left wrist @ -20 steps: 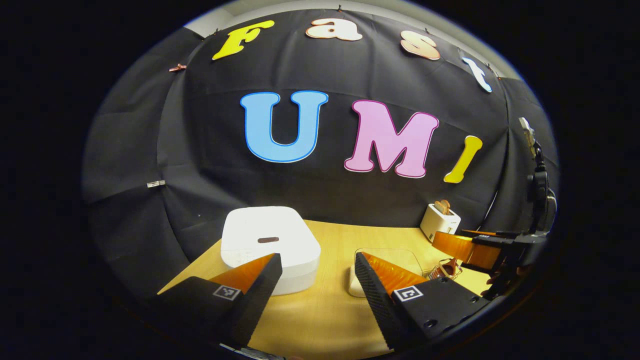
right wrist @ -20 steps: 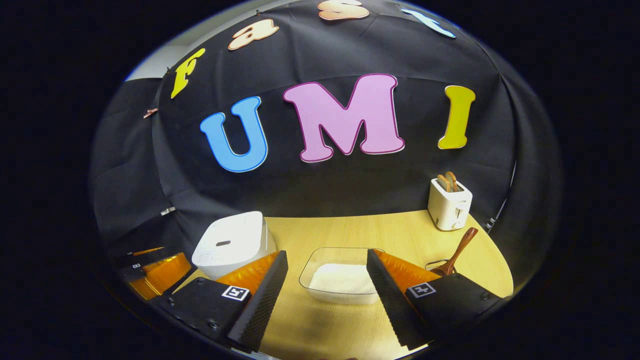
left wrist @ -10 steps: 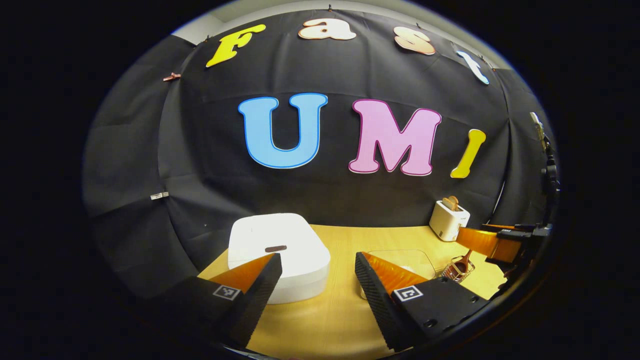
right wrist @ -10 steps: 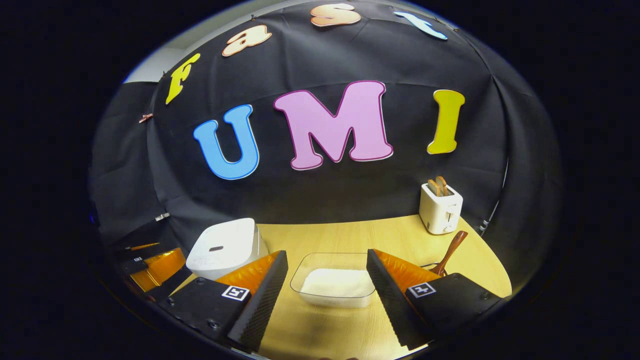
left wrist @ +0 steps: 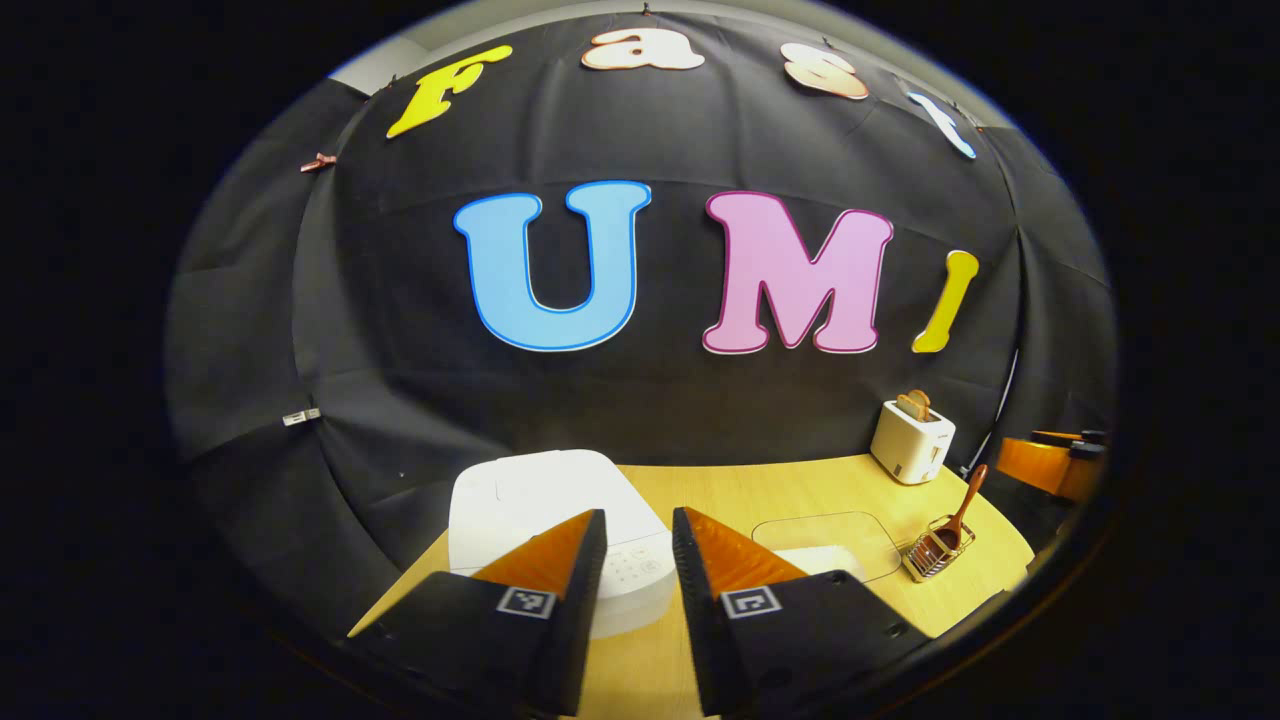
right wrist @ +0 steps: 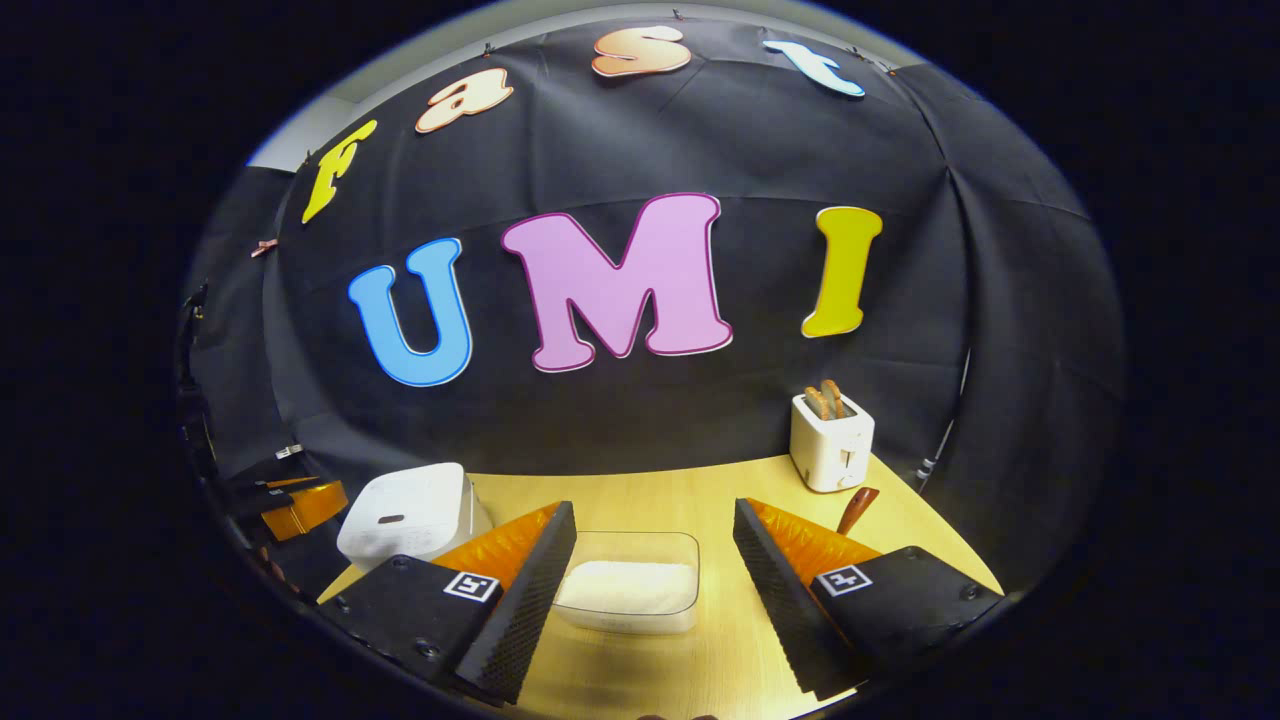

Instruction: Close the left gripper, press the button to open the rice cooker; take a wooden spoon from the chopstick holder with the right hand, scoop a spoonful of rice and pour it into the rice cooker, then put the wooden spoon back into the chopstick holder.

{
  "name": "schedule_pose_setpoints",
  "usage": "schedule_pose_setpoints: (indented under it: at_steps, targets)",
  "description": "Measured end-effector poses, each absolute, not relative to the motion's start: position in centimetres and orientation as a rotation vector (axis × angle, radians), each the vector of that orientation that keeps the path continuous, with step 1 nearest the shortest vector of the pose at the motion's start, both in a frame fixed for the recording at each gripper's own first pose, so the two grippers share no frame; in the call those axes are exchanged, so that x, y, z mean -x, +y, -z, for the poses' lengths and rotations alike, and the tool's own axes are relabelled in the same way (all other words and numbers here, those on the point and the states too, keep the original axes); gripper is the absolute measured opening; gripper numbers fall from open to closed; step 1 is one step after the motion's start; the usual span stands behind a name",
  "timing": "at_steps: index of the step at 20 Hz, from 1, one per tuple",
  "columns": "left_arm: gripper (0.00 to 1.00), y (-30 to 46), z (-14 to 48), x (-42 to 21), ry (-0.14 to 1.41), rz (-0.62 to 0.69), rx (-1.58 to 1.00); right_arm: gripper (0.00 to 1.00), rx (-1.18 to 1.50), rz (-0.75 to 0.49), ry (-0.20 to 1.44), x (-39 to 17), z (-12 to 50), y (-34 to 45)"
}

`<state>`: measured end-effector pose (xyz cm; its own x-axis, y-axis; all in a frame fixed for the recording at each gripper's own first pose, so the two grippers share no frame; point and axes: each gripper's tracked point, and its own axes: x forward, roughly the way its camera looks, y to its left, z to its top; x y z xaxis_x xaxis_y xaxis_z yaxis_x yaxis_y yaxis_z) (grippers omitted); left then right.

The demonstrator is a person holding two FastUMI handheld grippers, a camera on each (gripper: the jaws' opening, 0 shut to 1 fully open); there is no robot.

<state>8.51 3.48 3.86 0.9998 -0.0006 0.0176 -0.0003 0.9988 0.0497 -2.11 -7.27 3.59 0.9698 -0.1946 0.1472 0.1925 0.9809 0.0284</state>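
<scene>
Left gripper view: left gripper low over the front of the white rice cooker, lid down, jaws narrowed to a slim gap, nothing between them. Wooden spoon upright in the chopstick holder at far right, beside the clear rice container; toaster behind.

Right gripper view: right gripper above the tabletop, jaws released wide, framing the rice container. Rice cooker at left, spoon handle at right, near the toaster.
</scene>
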Motion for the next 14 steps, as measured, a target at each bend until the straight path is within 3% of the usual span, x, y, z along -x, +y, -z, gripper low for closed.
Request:
schedule_pose_setpoints:
  at_steps: [2,3,4,5,12,14]
  targets:
    - [0.3,5.0,-3.6,-10.2,0.005,-0.03,-0.022,0.99,-0.015,0.227,-0.143,2.5,-3.2,-8.4]
    - [0.28,6.1,-3.2,-11.3,0.023,-0.053,-0.004,0.99,-0.017,0.245,-0.133,2.8,-2.9,-9.1]
    - [0.14,6.7,-2.7,-12.2,0.043,-0.056,0.014,0.98,-0.02,0.263,-0.123,3.1,-2.5,-9.7]
    - [0.08,7.0,-2.1,-13.2,0.068,-0.041,0.042,0.98,-0.026,0.281,-0.115,3.4,-2.2,-10.4]
    - [0.02,9.9,0.9,-19.2,0.202,-0.078,0.076,0.99,-0.05,0.379,-0.078,4.5,-0.9,-13.3]
    - [0.08,10.5,2.3,-20.0,0.247,-0.095,0.105,0.98,-0.05,0.386,-0.069,4.5,-0.6,-13.5]
